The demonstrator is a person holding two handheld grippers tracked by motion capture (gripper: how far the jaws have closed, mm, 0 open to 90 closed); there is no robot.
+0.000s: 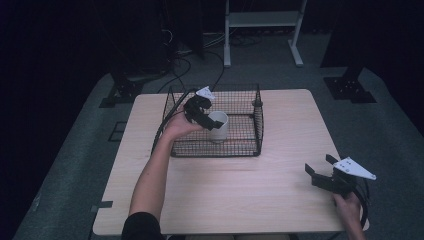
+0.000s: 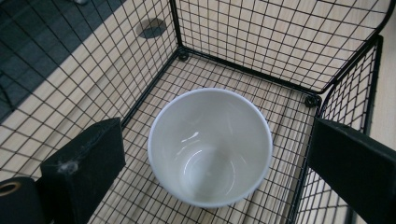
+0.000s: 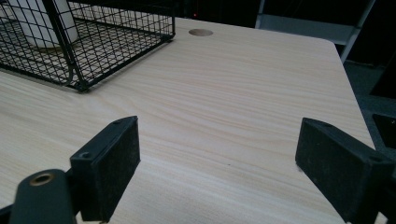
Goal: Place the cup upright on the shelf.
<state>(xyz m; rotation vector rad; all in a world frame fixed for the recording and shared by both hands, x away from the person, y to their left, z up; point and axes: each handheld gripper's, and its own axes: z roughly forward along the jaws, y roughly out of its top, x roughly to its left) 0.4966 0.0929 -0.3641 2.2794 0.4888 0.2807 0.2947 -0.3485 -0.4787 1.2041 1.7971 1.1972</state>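
A white cup [image 1: 218,126] stands upright and empty inside a black wire basket [image 1: 250,150] at the back middle of the wooden table [image 1: 225,200]. My left gripper [image 1: 202,112] hangs just over the cup's left side, open. In the left gripper view the cup [image 2: 210,147] sits on the basket [image 2: 261,42] floor between the two jaws, with a gap on each side. My right gripper [image 1: 320,165] is held near the table's front right corner, open, with nothing between its fingers [image 3: 112,158]. From there the cup [image 3: 46,23] shows through the basket [image 3: 116,42] wire.
Bare tabletop lies between the basket and the right gripper [image 3: 215,140]. A round hole [image 3: 201,32] is cut into the table behind the basket. Stand legs and cables sit on the dark floor beyond the table's far edge.
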